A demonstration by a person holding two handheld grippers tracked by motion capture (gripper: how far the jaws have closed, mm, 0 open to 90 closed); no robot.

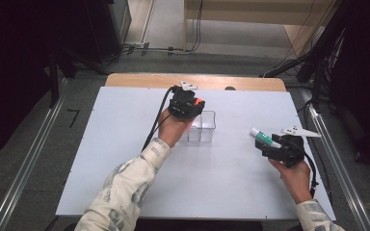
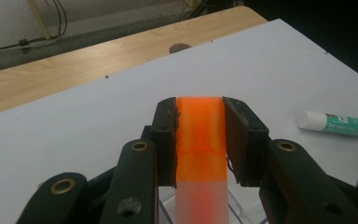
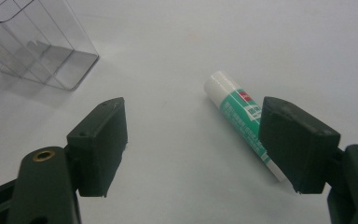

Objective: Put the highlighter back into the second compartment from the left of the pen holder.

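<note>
A: What lies nearest the person?

B: The right gripper point(image 1: 269, 147), jaws spread wide and holding nothing. A white-capped green-and-white glue stick point(image 3: 240, 114) lies flat on the white table top point(image 1: 125, 144) just beside its right jaw, partly hidden behind it.

A: And beyond that?

B: The left gripper point(image 2: 200, 126), jaws clenched on an orange translucent block with a frosted lower part point(image 2: 200, 154). It hangs over a clear plastic compartmented box point(image 1: 207, 126) standing at the table's middle; whether the block touches the box I cannot tell.

A: Farthest?

B: A bare wooden strip point(image 1: 139, 79) along the table's far edge, then grey floor with cables.
</note>
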